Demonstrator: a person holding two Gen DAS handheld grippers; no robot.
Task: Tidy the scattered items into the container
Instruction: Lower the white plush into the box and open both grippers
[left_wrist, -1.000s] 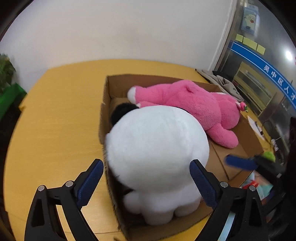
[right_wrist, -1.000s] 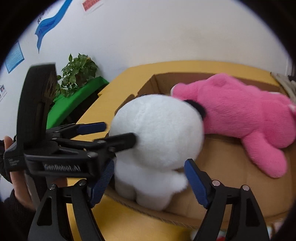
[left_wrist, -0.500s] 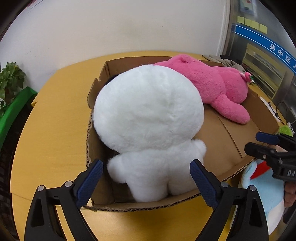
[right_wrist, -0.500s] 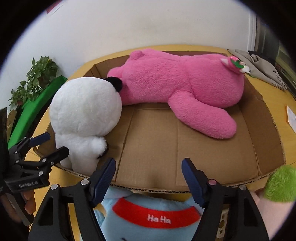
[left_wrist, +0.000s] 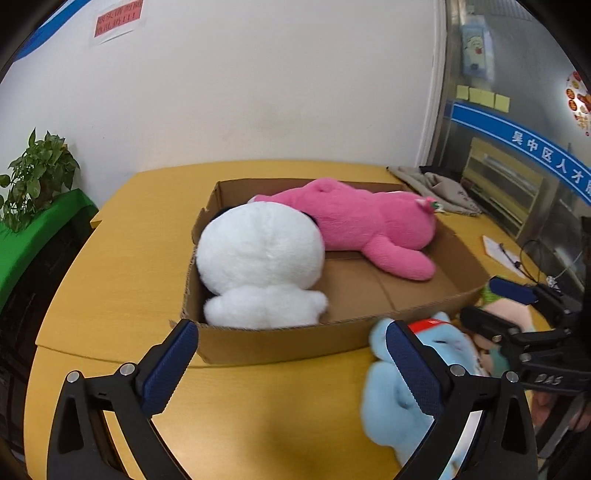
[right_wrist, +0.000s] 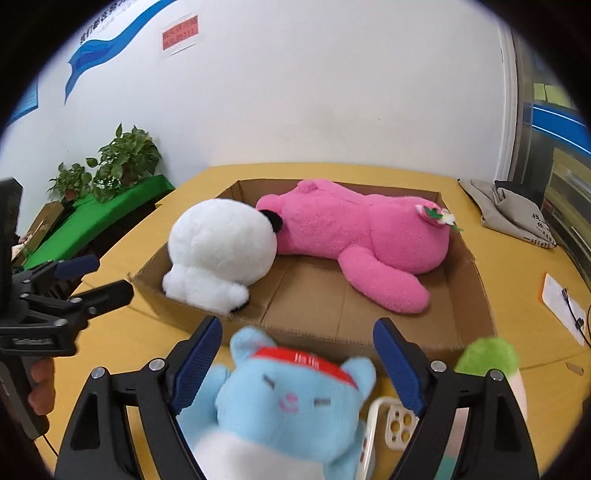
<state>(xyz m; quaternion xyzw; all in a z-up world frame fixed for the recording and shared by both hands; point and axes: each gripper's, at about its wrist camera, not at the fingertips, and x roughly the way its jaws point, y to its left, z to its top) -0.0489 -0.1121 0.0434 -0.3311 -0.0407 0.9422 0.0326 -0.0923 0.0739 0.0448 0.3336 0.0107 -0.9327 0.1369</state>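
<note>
Low in the right wrist frame, just outside the near wall of the cardboard box (right_wrist: 369, 334), sits the blue cat plush (right_wrist: 291, 398), the next scattered toy to go in. It lies on the yellow table (right_wrist: 524, 258) between the blue pads of the right gripper (right_wrist: 295, 363), whose jaws are opening and do not press on it. The left gripper (left_wrist: 291, 363) shows at lower centre of the left wrist frame, its jaws also opening with only bare tabletop and the box's front wall between them.

Already inside the box are a white plush (right_wrist: 221, 254) at the left end and a pink bear plush (right_wrist: 354, 236) along the far wall, leaving open cardboard floor in the near right part.

I judge the cat to be light, soft and squashy, with fuzzy pile that will not slip easily. Its round head under the red headband (right_wrist: 306, 360) looks the firmest, widest part, so squeezing across the head or upper body seems best; a limb would just flop. A green-topped plush (right_wrist: 487, 356) waits at lower right.
</note>
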